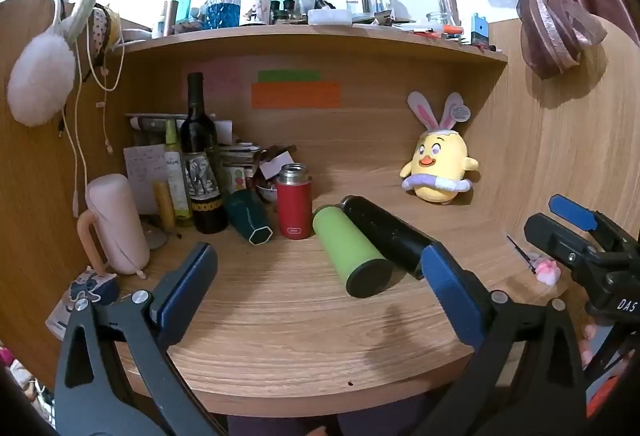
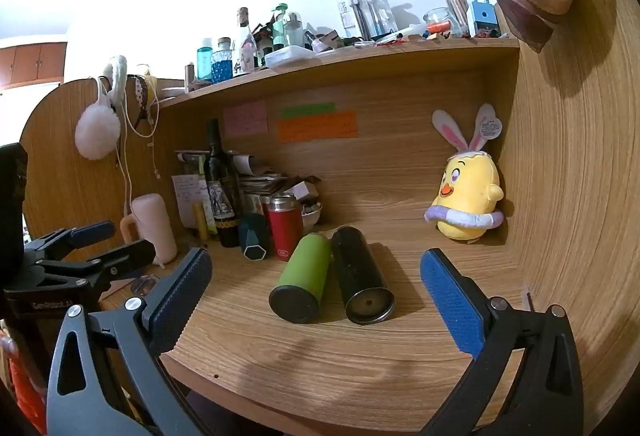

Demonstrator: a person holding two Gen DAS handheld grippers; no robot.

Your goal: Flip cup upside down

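Observation:
A green cup (image 1: 350, 250) (image 2: 303, 278) and a black cup (image 1: 384, 230) (image 2: 360, 272) lie on their sides, side by side, on the wooden desk (image 1: 280, 324) (image 2: 340, 364). A red flask (image 1: 294, 200) (image 2: 285, 226) stands upright behind them. My left gripper (image 1: 320, 276) is open and empty, just in front of the lying cups. My right gripper (image 2: 316, 292) is open and empty, with the two cups lying between and beyond its fingers. The right gripper also shows at the right edge of the left wrist view (image 1: 568, 232).
A wine bottle (image 1: 200, 156), a dark teal hexagonal cup (image 1: 250, 218), a pink mug (image 1: 116, 224) and papers crowd the back left. A yellow plush chick (image 1: 438, 164) (image 2: 468, 204) sits at the back right. A cluttered shelf (image 1: 320, 36) hangs overhead; a wooden side wall (image 2: 580, 196) stands right.

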